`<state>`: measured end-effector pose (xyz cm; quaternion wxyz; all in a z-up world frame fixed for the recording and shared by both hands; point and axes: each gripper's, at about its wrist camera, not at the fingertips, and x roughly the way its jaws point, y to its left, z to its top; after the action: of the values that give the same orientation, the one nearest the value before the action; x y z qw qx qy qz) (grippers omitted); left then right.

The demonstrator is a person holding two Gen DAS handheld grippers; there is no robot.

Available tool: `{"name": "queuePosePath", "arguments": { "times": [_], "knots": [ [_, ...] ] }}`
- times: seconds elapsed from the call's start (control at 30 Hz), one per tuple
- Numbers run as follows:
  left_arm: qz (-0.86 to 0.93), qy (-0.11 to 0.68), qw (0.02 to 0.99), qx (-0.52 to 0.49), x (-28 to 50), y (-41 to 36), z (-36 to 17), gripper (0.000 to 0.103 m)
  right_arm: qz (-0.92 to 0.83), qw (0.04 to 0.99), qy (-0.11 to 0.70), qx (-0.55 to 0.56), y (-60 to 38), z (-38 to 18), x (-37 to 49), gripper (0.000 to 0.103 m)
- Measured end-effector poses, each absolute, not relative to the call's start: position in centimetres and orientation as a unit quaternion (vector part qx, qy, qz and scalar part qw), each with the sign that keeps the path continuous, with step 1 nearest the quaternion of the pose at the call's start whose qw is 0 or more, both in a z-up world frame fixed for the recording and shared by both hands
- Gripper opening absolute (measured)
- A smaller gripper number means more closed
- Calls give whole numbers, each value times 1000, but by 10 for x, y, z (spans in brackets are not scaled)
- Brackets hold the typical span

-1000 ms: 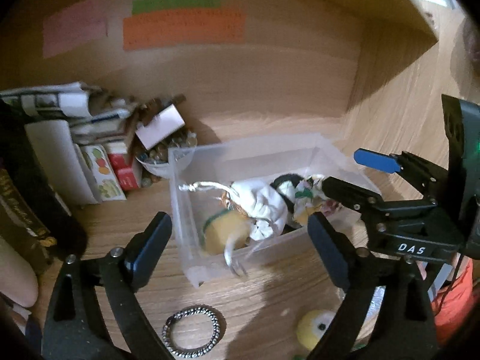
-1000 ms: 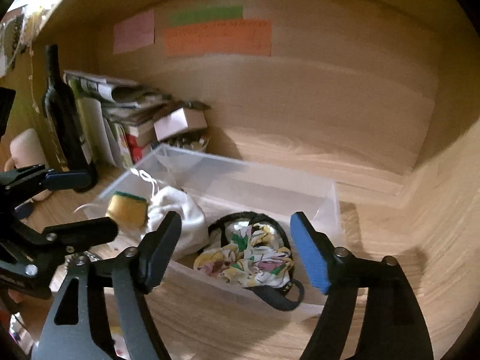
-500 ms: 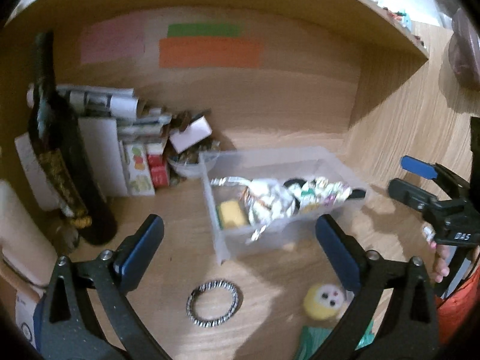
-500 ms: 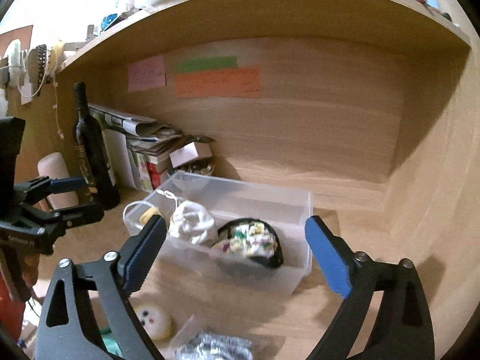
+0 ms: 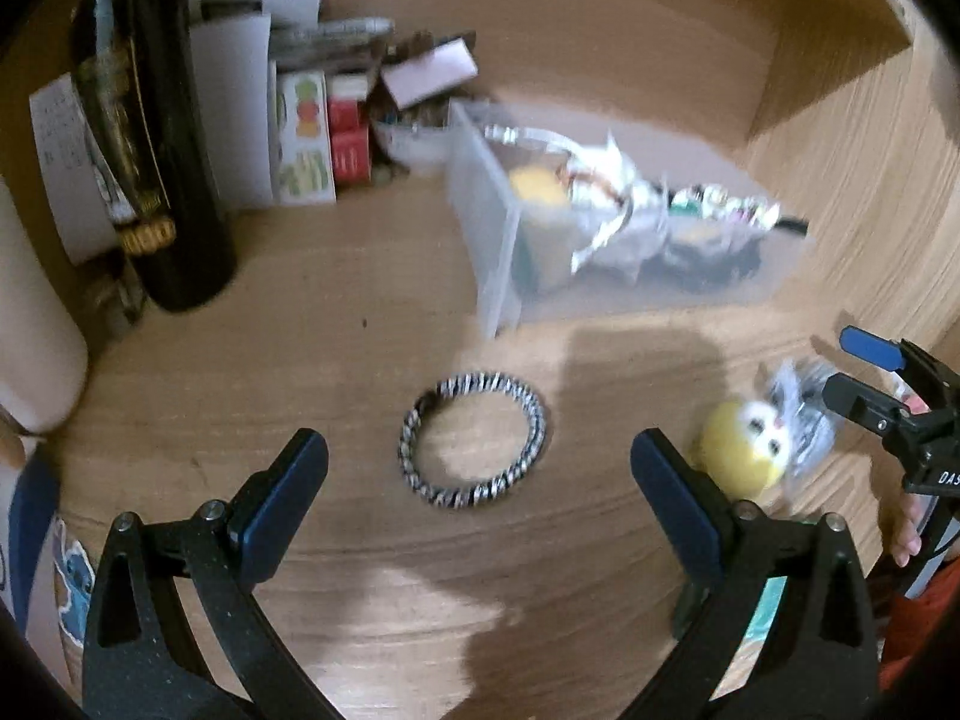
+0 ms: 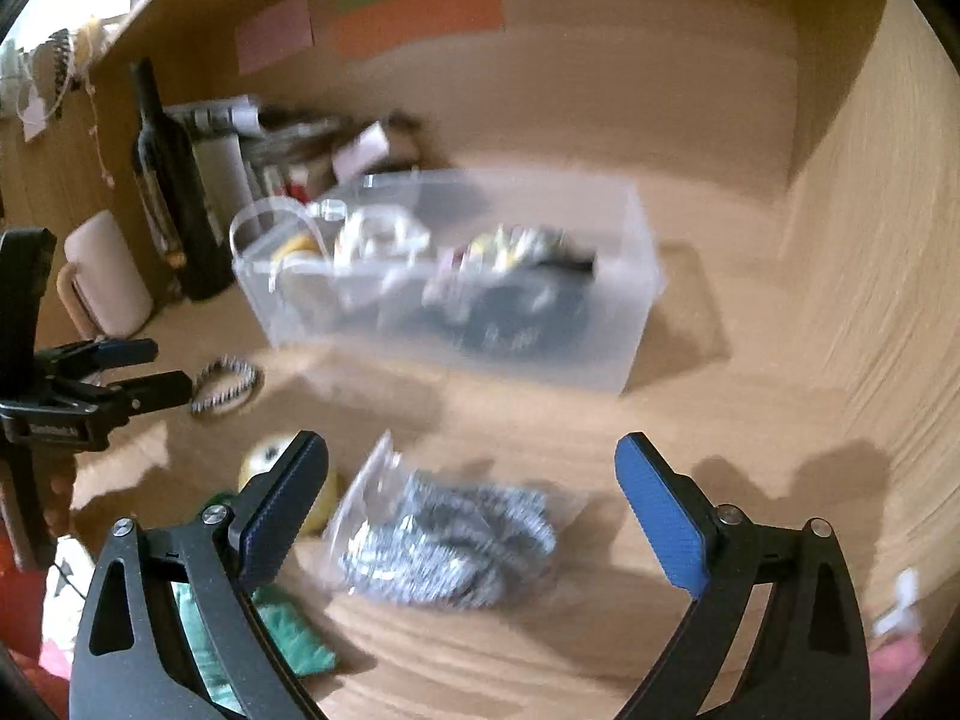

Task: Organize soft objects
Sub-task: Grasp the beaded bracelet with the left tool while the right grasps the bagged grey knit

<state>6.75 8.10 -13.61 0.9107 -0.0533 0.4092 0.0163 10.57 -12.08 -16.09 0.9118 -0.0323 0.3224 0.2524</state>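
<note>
A clear plastic bin (image 5: 498, 252) (image 6: 606, 324) on the wooden desk holds a yellow sponge (image 5: 537, 186), a white cloth pouch (image 5: 624, 210) and a floral fabric piece (image 6: 516, 246). A black-and-white scrunchie (image 5: 474, 441) (image 6: 227, 384) lies on the desk just ahead of my open, empty left gripper (image 5: 480, 498). A yellow plush ball (image 5: 741, 450) (image 6: 264, 456) lies to its right. A clear bag of grey-patterned fabric (image 6: 444, 534) lies between the fingers of my open, empty right gripper (image 6: 474, 510). A green cloth (image 6: 282, 630) lies at the lower left.
A dark wine bottle (image 5: 150, 138) (image 6: 174, 180), books and boxes (image 5: 300, 132) and a pale cylinder (image 6: 108, 276) stand at the left back. The shelf's wooden side wall (image 6: 870, 240) rises on the right. Coloured notes (image 6: 414, 18) hang on the back wall.
Both grippers have pulled back from the bin and tilted down toward the desk. The scrunchie, plush ball and fabric bag now sit closer in view. Both stay open.
</note>
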Motion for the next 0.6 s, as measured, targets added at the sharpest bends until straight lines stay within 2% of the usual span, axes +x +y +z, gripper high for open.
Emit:
{"name": "queuePosePath", "arguments": {
  "times": [0.17, 0.2, 0.23, 0.3, 0.33, 0.4, 0.47, 0.6],
  "knots": [
    [4, 427, 902, -68, 71, 87, -147, 101, 242, 908, 339, -52, -116, -174, 100, 95],
    [4, 425, 902, -69, 71, 88, -147, 100, 241, 907, 341, -54, -116, -175, 99, 91],
    [4, 425, 902, -70, 72, 89, -147, 95, 242, 906, 344, -54, -117, -177, 98, 88],
    [-3, 435, 897, -75, 76, 90, -151, 84, 248, 900, 354, -50, -118, -182, 97, 74],
    [-3, 442, 894, -75, 79, 91, -154, 76, 253, 897, 359, -46, -119, -184, 98, 72],
    [7, 436, 898, -61, 79, 87, -154, 71, 255, 897, 360, -35, -121, -184, 99, 64],
    [5, 437, 898, -55, 79, 85, -156, 57, 255, 899, 355, -27, -124, -182, 99, 56],
    [4, 433, 900, -48, 79, 85, -158, 36, 245, 907, 342, -20, -130, -178, 98, 45]
  ]
}}
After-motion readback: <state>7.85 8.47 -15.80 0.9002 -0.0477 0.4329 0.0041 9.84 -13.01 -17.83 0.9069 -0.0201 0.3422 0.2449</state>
